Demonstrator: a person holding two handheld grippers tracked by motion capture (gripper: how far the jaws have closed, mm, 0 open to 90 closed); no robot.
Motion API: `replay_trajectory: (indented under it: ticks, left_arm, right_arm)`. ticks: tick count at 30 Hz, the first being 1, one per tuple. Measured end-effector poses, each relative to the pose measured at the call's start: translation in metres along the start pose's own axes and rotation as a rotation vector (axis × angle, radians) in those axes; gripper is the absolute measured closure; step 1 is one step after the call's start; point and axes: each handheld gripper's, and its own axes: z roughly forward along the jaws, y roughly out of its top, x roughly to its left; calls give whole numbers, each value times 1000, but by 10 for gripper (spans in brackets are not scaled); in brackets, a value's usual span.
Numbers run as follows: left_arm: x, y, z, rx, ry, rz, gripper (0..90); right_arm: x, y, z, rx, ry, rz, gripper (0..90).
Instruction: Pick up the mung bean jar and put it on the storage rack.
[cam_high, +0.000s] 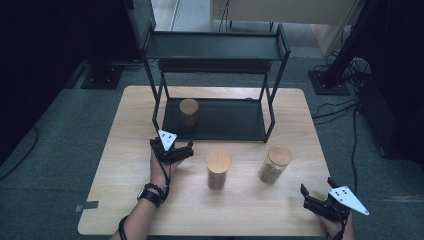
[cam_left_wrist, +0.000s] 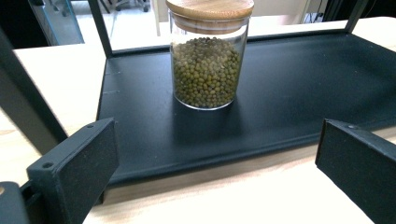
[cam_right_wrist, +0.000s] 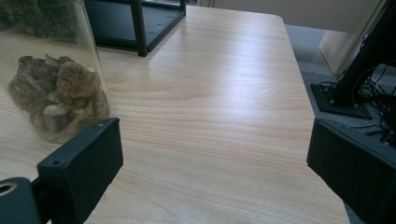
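Left gripper (cam_high: 186, 149) sits just in front of the rack (cam_high: 272, 116), jaws spread wide, nothing between them. Left gripper view: jaws frame the green-bean jar (cam_left_wrist: 206, 56), which stands upright on the rack's black bottom shelf (cam_left_wrist: 289, 93), well clear of both pads. Jar's wooden lid is cut off by the top edge there. In the high view the same jar (cam_high: 189, 112) sits at the shelf's left end, dim under the upper shelf; contents unreadable from up there.

Right gripper (cam_high: 314, 198) rests at the table's (cam_high: 125, 150) near right corner, jaws released, only bare wood between them. Right gripper view: a glass jar of brown lumpy stuff (cam_right_wrist: 58, 100) just beside the left-hand jaw, cropped by the frame's left and top edges; contact with that jaw can't be judged. In the high view this looks like the lidded jar (cam_high: 275, 163) on the table, apart from the gripper.

Third jar (cam_high: 218, 170) stands mid-table, between the two hands; its side reads uniform tan, contents not discernible. Right hand mostly cut off by the bottom edge.
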Motion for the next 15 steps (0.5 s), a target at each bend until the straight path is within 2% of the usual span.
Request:
replay_trajectory:
  ticks: [15]
  left_arm:
    - [12,-11,-24,2,-10,-7,0]
  right_arm:
    - [0,0,0,2,-4,0,36]
